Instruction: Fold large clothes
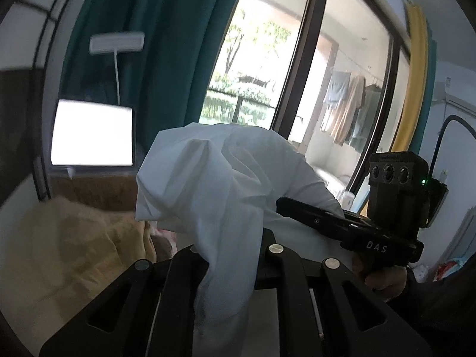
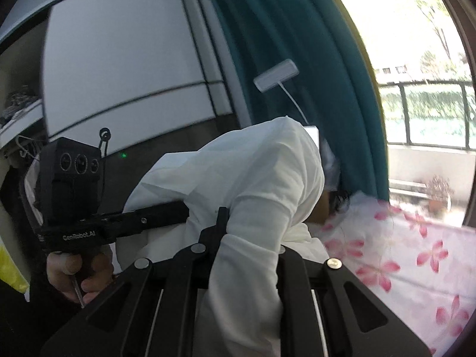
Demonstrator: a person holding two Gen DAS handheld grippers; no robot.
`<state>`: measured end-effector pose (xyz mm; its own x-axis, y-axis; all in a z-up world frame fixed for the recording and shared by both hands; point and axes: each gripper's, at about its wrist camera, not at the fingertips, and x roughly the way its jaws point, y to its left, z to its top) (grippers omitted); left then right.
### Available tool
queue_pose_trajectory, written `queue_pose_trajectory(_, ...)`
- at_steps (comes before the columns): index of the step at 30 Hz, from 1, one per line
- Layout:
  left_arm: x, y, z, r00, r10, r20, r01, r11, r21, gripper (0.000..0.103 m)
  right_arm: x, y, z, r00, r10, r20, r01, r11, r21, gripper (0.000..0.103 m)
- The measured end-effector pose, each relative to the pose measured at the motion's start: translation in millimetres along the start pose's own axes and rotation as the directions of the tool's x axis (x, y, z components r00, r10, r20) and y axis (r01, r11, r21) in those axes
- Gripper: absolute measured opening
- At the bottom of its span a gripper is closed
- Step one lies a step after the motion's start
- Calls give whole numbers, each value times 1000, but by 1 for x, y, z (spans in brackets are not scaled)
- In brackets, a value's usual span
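White garment (image 1: 220, 184) bunched over both tools, left (image 1: 229, 255) and right (image 2: 247, 238), each seemingly clamped on it

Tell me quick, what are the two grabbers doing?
Left gripper: shut on the white garment.
Right gripper: shut on the same white garment.

The garment (image 1: 214, 184) hangs between both tools, before the curtain (image 1: 154, 44)

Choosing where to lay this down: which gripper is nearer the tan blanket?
Left. The left gripper, gripping the white garment, has the tan blanket just to its left; the right gripper is on the opposite side.
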<state>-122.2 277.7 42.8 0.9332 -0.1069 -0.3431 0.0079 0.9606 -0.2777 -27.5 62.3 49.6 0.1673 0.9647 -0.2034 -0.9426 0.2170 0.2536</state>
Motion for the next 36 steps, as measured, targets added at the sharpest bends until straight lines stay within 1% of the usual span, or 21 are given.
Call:
queue_pose_trajectory(4, 32, 8, -23, 997, -10, -80, 6, 999, -46, 12, 9, -21, -32, 997, -51, -62, 54, 997, 50, 12)
queue_pose_trajectory(8, 63, 14, -48, 986, -24, -163, 9, 996, -88, 12, 14, -42, -63, 990, -75, -118, 89, 989, 115, 12)
queue_pose_trajectory(14, 105, 19, -81, 961, -50, -271, 11, 990, -141, 12, 10, -67, -103, 974, -142, -178, 173, 969, 176, 12)
queue_pose_trajectory(17, 125, 24, -98, 943, -71, -325, 10, 982, -187, 14, 7, -75, -119, 963, -171, -208, 212, 958, 193, 12)
queue_pose_trajectory(19, 135, 27, -109, 931, -76, -358, 0, 978, -208, 15, 6, -79, -132, 954, -188, -232, 237, 950, 203, 12)
queue_pose_trajectory(22, 143, 35, -122, 914, -31, -405, -68, 971, -227, 15, 5, -86, -152, 939, -208, -273, 273, 934, 230, 12)
queue_pose_trajectory(24, 144, 42, -126, 905, -10, -425, -99, 967, -235, 21, 5, -91, -163, 930, -216, -297, 295, 920, 256, 13)
queue_pose_trajectory(27, 145, 42, -129, 894, 22, -448, -125, 971, -202, 21, 1, -98, -177, 916, -238, -323, 335, 896, 291, 20)
queue_pose_trajectory(28, 145, 41, -129, 891, 31, -453, -132, 972, -193, 21, -1, -101, -182, 914, -237, -330, 342, 887, 309, 26)
queue_pose_trajectory(29, 145, 39, -128, 888, 36, -458, -137, 972, -190, 21, -2, -103, -185, 912, -237, -335, 346, 883, 316, 30)
queue_pose_trajectory(30, 146, 39, -128, 885, 38, -463, -140, 972, -187, 22, -3, -103, -187, 911, -236, -338, 347, 881, 321, 31)
queue_pose_trajectory(32, 145, 39, -127, 879, 47, -474, -150, 972, -182, 22, -10, -102, -189, 910, -241, -336, 351, 881, 318, 38)
queue_pose_trajectory(33, 144, 38, -126, 876, 55, -479, -157, 972, -176, 22, -12, -101, -190, 910, -243, -337, 352, 880, 317, 39)
queue_pose_trajectory(34, 142, 37, -124, 874, 66, -481, -165, 972, -168, 22, -15, -100, -191, 908, -245, -339, 356, 880, 316, 43)
queue_pose_trajectory(35, 141, 36, -122, 873, 76, -481, -172, 972, -159, 23, -18, -100, -191, 904, -254, -343, 365, 877, 313, 49)
queue_pose_trajectory(36, 138, 34, -119, 874, 89, -478, -180, 972, -149, 23, -21, -99, -191, 899, -265, -348, 377, 872, 312, 53)
